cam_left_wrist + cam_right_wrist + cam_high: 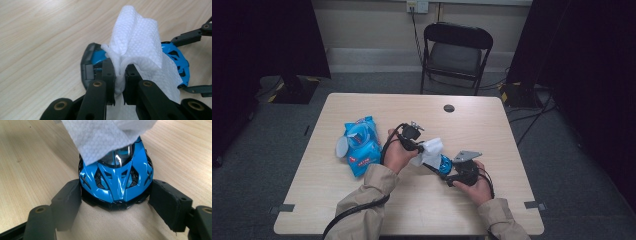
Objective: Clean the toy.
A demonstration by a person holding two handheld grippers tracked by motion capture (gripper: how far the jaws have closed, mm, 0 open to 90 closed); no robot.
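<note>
High view looks down on the worktop (362, 210) from afar; both gripper views sit close, sharing the blue toy car (116, 180).

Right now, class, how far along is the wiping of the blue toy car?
Done: a wipe is out of the blue pack, whose flap stands open. In hand: the left gripper pinches the wipe and lays it over the toy car, which the right gripper braces on both sides. Left: the car's nose is not yet covered; the wipe's disposal probably follows.

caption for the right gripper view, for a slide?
Right gripper clamps a blue toy car by its sides on the wooden table while a white wipe drapes its windshield.
</note>
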